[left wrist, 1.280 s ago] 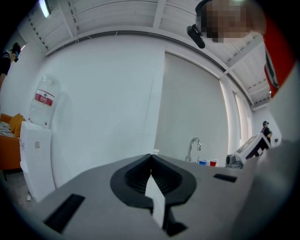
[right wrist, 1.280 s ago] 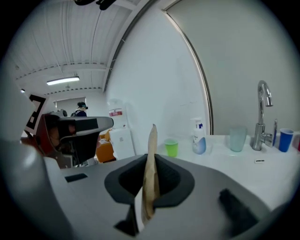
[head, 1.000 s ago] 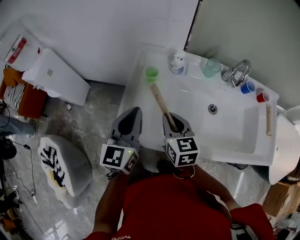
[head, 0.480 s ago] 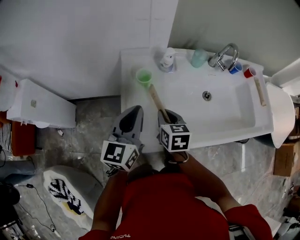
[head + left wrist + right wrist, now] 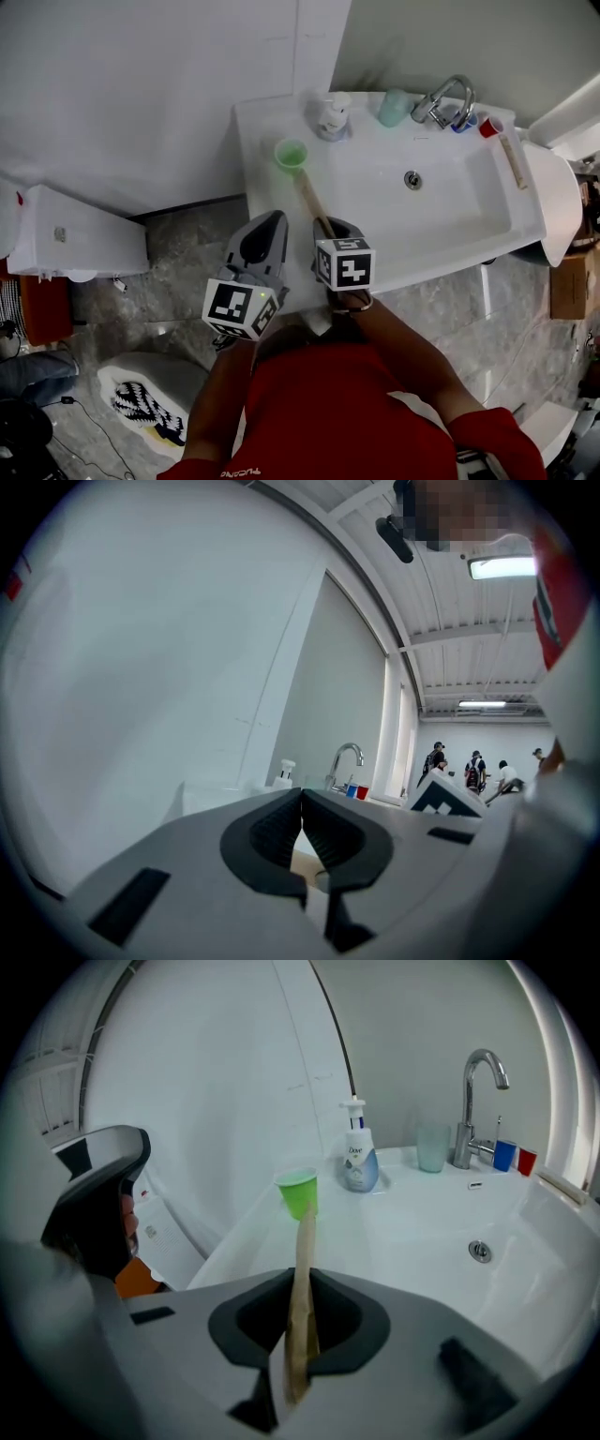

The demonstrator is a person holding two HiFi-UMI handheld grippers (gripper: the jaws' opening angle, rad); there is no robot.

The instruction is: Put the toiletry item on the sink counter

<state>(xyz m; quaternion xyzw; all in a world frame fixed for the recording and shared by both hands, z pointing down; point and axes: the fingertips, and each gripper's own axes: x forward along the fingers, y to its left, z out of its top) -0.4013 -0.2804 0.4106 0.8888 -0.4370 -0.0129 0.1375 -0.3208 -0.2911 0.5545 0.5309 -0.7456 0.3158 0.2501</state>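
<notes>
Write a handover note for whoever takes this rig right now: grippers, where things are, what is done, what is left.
Right gripper: fingers shut on the wooden toiletry stick, whose far end points at the green cup.
Left gripper: fingers shut, nothing between them, beside the right one.
Sink counter: green cup near its left edge, soap dispenser at the back.
Done: stick gripped, held over the counter.
Left: lower it onto bare counter, likely short of the cup, then release.
</notes>
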